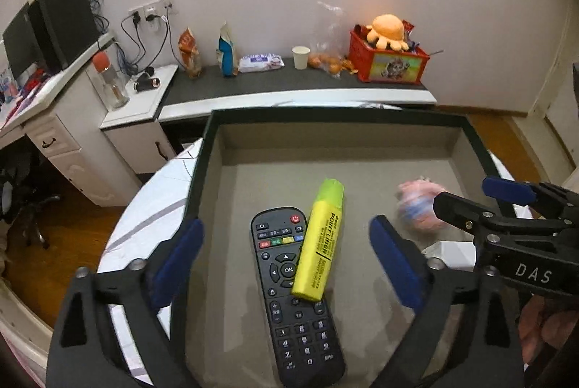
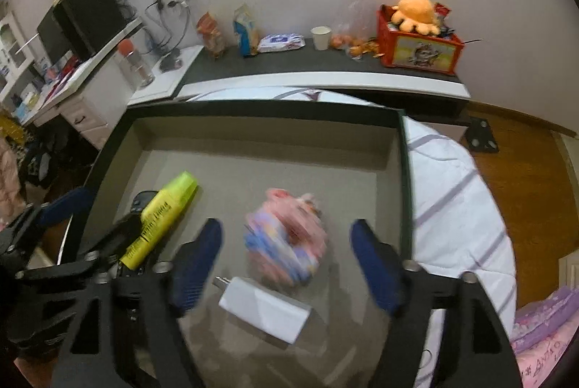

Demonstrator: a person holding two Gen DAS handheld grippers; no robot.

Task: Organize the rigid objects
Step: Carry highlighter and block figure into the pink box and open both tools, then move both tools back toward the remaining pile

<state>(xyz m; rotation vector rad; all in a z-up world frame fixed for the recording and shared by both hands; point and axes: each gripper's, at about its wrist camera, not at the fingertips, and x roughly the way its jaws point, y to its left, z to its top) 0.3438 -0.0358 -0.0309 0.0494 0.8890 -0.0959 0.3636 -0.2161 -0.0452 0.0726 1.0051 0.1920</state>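
Note:
A dark-rimmed tray (image 1: 340, 115) with a grey floor lies on the round white table. In it a black remote control (image 1: 295, 297) lies lengthwise, and a yellow highlighter (image 1: 320, 239) rests across its upper part. My left gripper (image 1: 286, 259) hangs open above both, touching neither. A blurred pink and blue rounded object (image 2: 286, 239) is in the tray's right half, between the spread fingers of my open right gripper (image 2: 286, 265), with gaps on both sides. A white charger plug (image 2: 264, 310) lies just in front of it. The highlighter (image 2: 159, 218) and the left gripper show at the left.
A dark shelf (image 1: 289, 82) along the wall carries snack bags, a paper cup (image 1: 300, 57), oranges and a red crate (image 1: 389, 60) with an orange plush. White cabinets and a desk with monitors stand left. A purple patterned cloth (image 2: 542, 330) lies right of the table.

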